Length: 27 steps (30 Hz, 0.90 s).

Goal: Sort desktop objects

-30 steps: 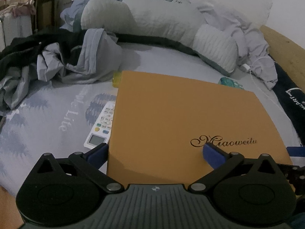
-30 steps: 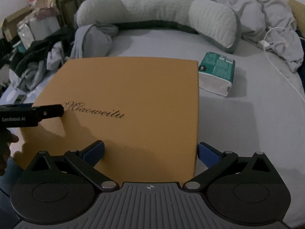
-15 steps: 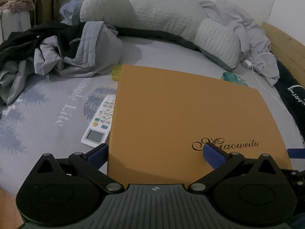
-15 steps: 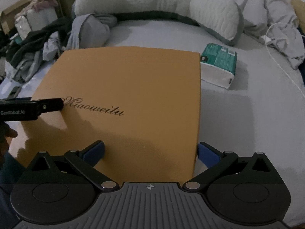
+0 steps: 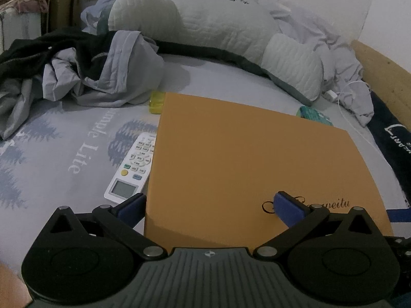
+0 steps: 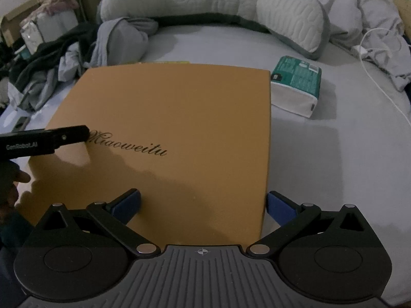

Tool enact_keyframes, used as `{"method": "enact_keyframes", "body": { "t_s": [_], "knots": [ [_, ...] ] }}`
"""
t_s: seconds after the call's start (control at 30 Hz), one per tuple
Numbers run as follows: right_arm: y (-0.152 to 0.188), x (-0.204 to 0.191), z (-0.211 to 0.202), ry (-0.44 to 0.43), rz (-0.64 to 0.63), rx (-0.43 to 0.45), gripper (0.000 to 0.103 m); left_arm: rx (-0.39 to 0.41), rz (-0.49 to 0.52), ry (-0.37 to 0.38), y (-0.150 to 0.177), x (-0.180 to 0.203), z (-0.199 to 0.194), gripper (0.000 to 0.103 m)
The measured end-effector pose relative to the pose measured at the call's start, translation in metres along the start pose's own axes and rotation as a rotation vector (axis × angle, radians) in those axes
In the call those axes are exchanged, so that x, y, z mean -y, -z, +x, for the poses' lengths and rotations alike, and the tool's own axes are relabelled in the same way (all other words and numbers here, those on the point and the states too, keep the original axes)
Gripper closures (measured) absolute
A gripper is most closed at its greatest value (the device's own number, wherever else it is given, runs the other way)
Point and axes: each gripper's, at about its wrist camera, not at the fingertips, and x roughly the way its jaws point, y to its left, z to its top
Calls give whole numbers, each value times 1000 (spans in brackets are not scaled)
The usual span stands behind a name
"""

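Note:
A flat orange box (image 5: 244,159) printed "Miaoweitu" lies on the bed; it fills the middle of the right wrist view as the orange box (image 6: 185,128). My left gripper (image 5: 209,200) is open over its near left corner, one finger outside the left edge and the other above the lettering. My right gripper (image 6: 203,197) is open over the near right corner, one finger above the lid and one outside the right edge. A white remote (image 5: 131,169) lies against the box's left side. A small yellow item (image 5: 156,101) peeks out behind the box. A green tissue pack (image 6: 295,84) lies to its right.
Crumpled clothes (image 5: 97,69) are piled at the left. A large grey cushion (image 5: 205,28) curves along the back of the bed. A white charger cable (image 6: 372,51) trails at the right beside a wooden bed frame (image 5: 382,69). Printed bedsheet (image 5: 51,154) lies left of the remote.
Both views have tilted slightly, so the cushion and clothes sit differently in frame. My left gripper's right finger now covers the start of the lettering. The box has not shifted on the bed.

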Motion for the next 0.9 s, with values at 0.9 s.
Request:
{"method": "enact_keyframes", "body": {
  "t_s": [0.9],
  "knots": [
    [22, -22, -35, 106, -89, 120, 0, 136, 142, -5, 1, 15, -41, 0]
  ]
}}
